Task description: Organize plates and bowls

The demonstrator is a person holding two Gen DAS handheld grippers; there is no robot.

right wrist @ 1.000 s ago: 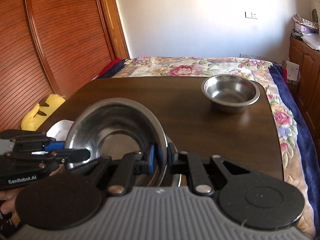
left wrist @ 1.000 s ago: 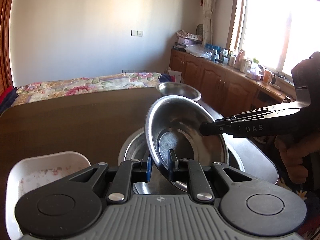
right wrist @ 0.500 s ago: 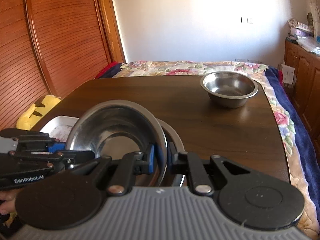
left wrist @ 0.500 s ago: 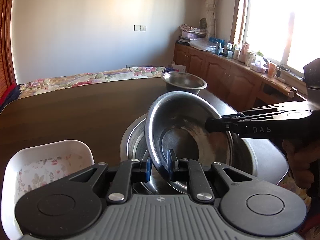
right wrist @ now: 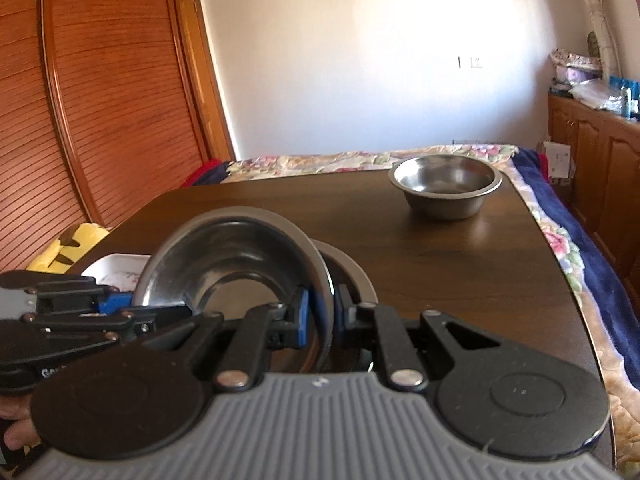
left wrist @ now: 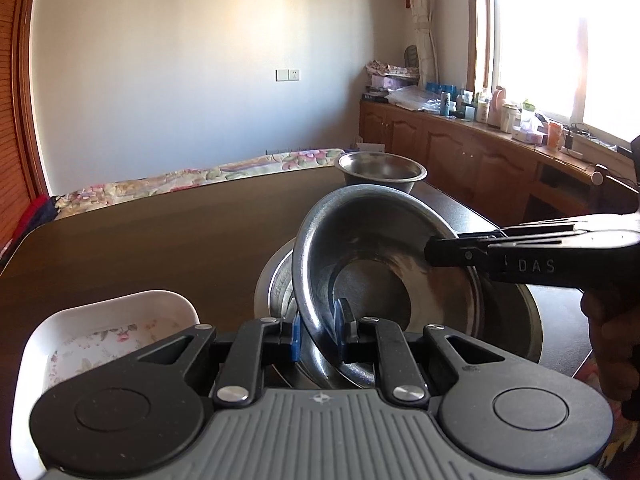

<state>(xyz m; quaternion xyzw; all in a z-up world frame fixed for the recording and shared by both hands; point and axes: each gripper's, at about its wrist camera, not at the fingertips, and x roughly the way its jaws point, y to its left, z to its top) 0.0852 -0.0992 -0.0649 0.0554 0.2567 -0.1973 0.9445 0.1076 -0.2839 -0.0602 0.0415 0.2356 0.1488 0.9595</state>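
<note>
A steel bowl (left wrist: 380, 248) (right wrist: 240, 252) hangs tilted on edge, held by both grippers at opposite sides of its rim. My left gripper (left wrist: 318, 332) (right wrist: 160, 314) is shut on the near rim in the left wrist view. My right gripper (right wrist: 320, 316) (left wrist: 430, 252) is shut on the rim at the other side. Just under the bowl, a wider steel dish (left wrist: 516, 320) (right wrist: 352, 272) rests on the dark wooden table (left wrist: 160, 240) (right wrist: 460, 260). A second steel bowl (left wrist: 380, 172) (right wrist: 446, 188) stands upright at the table's far corner. A white dish with a flower pattern (left wrist: 120, 320) (right wrist: 116, 268) sits beside my left gripper.
A bed with a flowered cover (left wrist: 200, 176) (right wrist: 320, 158) lies beyond the table's far edge. Wooden cabinets (left wrist: 480, 160) with bottles on top line the window side. A yellow object (right wrist: 68, 248) sits off the table's left edge by the slatted wooden doors (right wrist: 100, 100).
Both grippers have sunk a little with the bowl, which now hangs closer over the wide steel dish. Both cameras have tipped, so the room sits lower in both views.
</note>
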